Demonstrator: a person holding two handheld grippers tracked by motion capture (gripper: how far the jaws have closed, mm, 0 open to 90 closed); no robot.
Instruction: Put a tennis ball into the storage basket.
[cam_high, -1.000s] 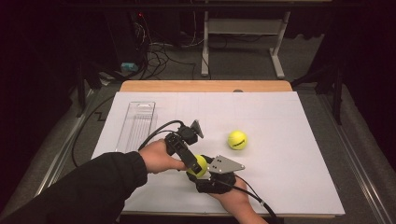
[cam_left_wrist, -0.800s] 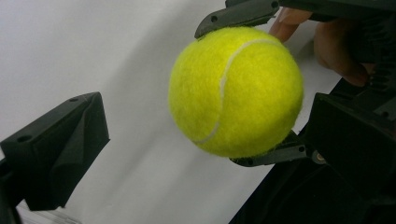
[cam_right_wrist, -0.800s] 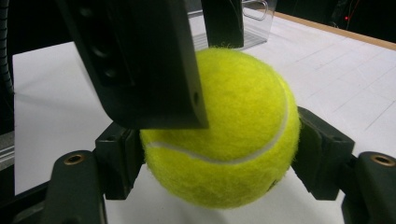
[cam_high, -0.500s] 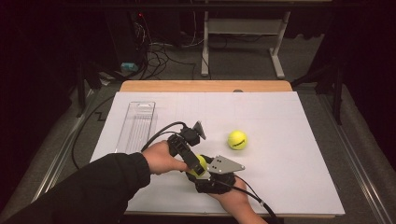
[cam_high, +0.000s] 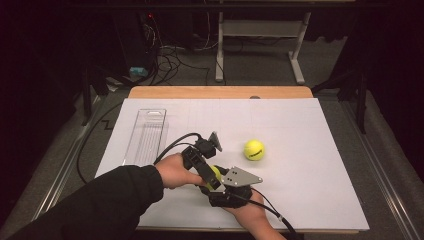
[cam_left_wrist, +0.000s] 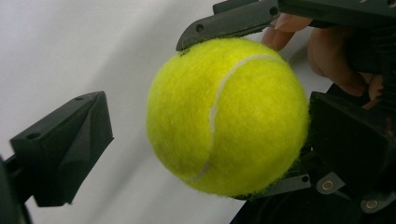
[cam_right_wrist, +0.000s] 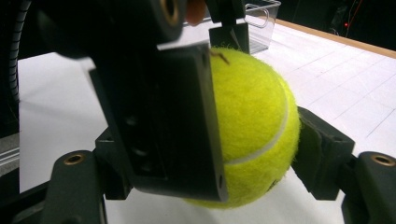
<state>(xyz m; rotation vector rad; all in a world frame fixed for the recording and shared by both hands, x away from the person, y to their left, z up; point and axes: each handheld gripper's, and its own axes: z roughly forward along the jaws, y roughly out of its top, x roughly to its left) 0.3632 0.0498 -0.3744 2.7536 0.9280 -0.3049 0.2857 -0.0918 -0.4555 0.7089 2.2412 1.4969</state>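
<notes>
A yellow tennis ball (cam_high: 215, 173) is held just above the white sheet near the table's front, with my right gripper (cam_high: 219, 181) shut on it. My left gripper (cam_high: 210, 175) comes in from the left with the same ball (cam_left_wrist: 224, 116) between its jaws. Those jaws have just been closing. One jaw lies against the ball's side and the other stands a clear gap away. In the right gripper view the ball (cam_right_wrist: 254, 116) is pinched between the right gripper's jaws, partly hidden by a left jaw. A second tennis ball (cam_high: 254, 149) lies loose on the sheet behind and to the right.
A clear plastic tray (cam_high: 146, 135) lies at the left of the white sheet (cam_high: 310, 150). The wooden table edge (cam_high: 220, 92) runs along the back. Cables trail from both grippers. Beyond the table are floor cables and a desk frame.
The left hand has edged slightly toward the right gripper at the held ball. The right hand, the loose ball and the tray have not moved.
</notes>
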